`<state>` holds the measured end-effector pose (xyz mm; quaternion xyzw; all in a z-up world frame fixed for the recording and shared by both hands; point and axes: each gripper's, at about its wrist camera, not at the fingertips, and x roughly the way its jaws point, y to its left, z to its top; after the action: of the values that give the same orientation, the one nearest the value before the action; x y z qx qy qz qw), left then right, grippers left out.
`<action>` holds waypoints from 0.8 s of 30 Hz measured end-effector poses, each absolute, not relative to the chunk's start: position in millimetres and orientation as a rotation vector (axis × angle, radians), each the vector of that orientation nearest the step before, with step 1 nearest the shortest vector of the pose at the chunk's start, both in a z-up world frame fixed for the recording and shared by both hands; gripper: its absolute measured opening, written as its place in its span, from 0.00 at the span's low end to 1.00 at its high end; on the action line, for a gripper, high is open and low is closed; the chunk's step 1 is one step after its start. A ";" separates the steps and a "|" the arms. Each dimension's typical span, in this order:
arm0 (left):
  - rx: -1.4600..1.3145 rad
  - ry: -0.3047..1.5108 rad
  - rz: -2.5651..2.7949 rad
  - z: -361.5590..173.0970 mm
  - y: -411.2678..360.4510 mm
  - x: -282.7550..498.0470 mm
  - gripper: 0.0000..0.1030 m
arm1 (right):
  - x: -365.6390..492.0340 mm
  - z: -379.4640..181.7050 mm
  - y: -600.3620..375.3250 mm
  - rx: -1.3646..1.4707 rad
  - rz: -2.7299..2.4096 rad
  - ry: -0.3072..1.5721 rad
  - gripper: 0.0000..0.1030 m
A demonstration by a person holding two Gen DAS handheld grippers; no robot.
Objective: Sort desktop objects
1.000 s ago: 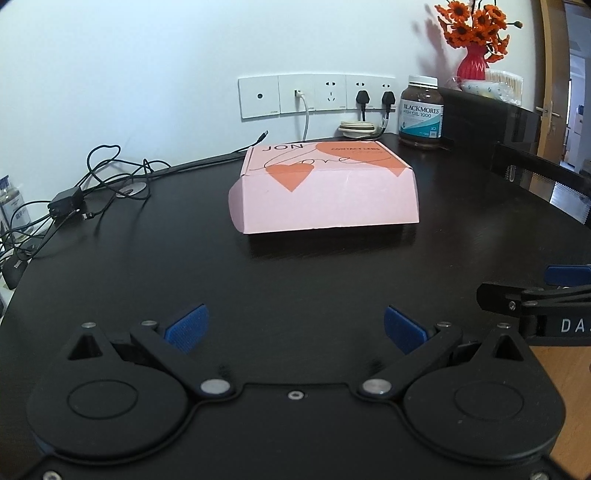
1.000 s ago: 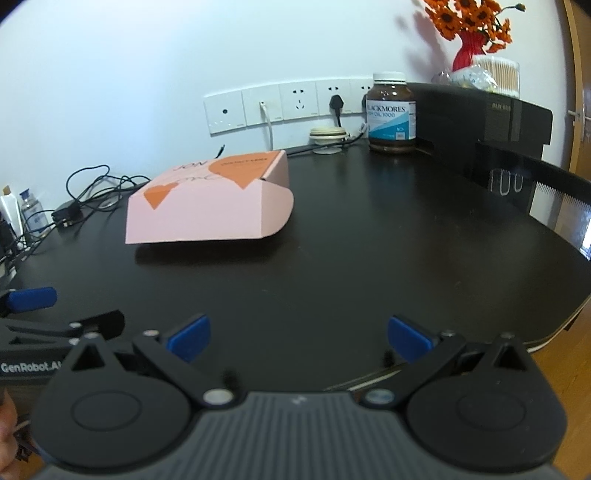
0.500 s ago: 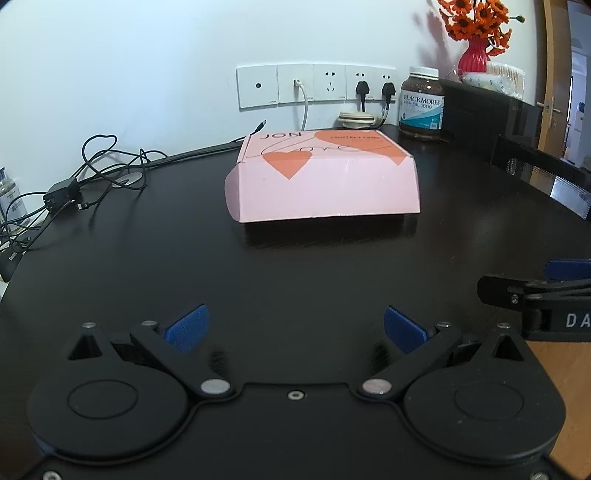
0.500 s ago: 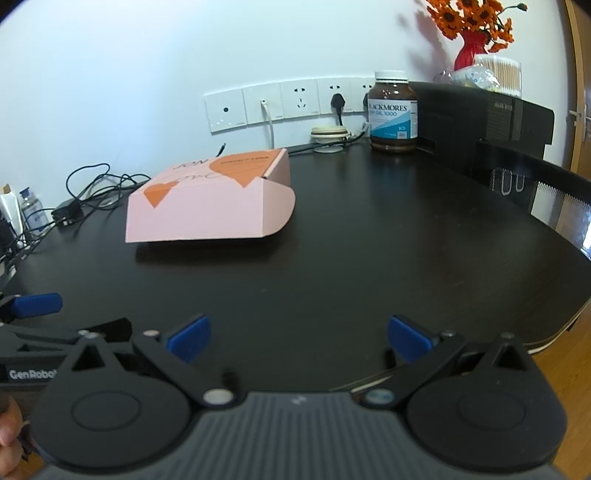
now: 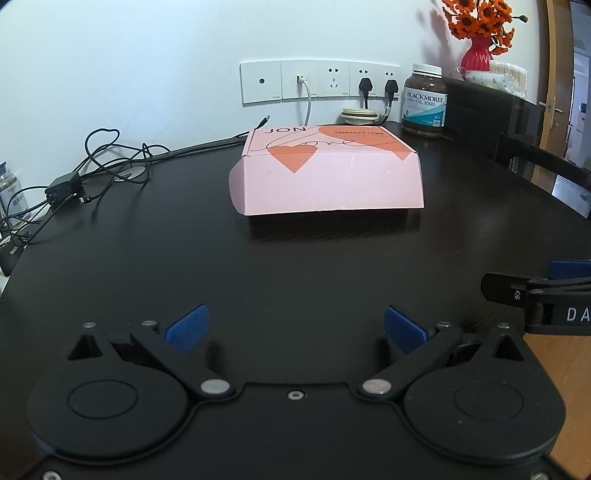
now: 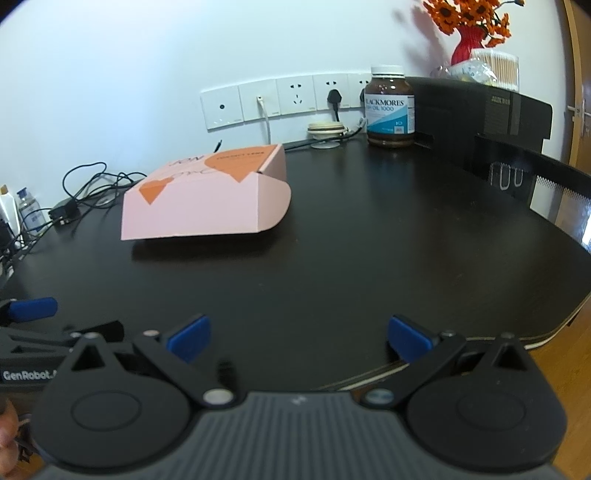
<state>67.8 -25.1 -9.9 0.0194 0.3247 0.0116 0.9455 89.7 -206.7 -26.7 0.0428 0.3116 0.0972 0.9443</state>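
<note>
A pink cardboard box (image 5: 328, 173) with orange hearts lies closed on the black table (image 5: 258, 269), also seen left of centre in the right wrist view (image 6: 207, 199). A brown fish-oil bottle (image 5: 424, 100) stands at the back by the wall (image 6: 389, 106). My left gripper (image 5: 294, 328) is open and empty, well short of the box. My right gripper (image 6: 299, 334) is open too, over the table's front edge. Each gripper shows at the edge of the other's view: the right one (image 5: 539, 295) and the left one (image 6: 33, 325).
Tangled black cables and a charger (image 5: 88, 170) lie at the back left. Wall sockets (image 5: 317, 81) hold plugs, with a small round stand (image 5: 360, 115) below. A black cabinet (image 6: 480, 118) carries a red vase of orange flowers (image 6: 471, 33). A dark chair back (image 6: 535, 192) stands right.
The left gripper has edged forward and tilted, so the box looks slightly nearer and more centred. The right gripper's view has barely shifted. Both stay open.
</note>
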 end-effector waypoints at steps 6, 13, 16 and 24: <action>0.031 0.665 0.033 -10.3 -21.9 68.4 1.00 | 90.0 -27.5 -205.3 0.083 0.199 0.636 0.99; 0.038 0.671 0.024 -11.6 -24.9 68.4 1.00 | 90.5 -27.6 -206.3 0.086 0.199 0.636 0.99; 0.035 0.674 0.024 -11.9 -25.0 68.5 1.00 | 90.0 -27.2 -206.3 0.084 0.200 0.632 0.99; 0.028 0.683 0.032 -12.7 -23.7 68.6 1.00 | 90.4 -28.3 -207.9 0.091 0.199 0.637 0.99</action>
<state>68.6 -23.7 -12.7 0.0137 0.3348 0.0157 0.9420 90.4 -207.9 -28.3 0.0449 0.3123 0.0978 0.9439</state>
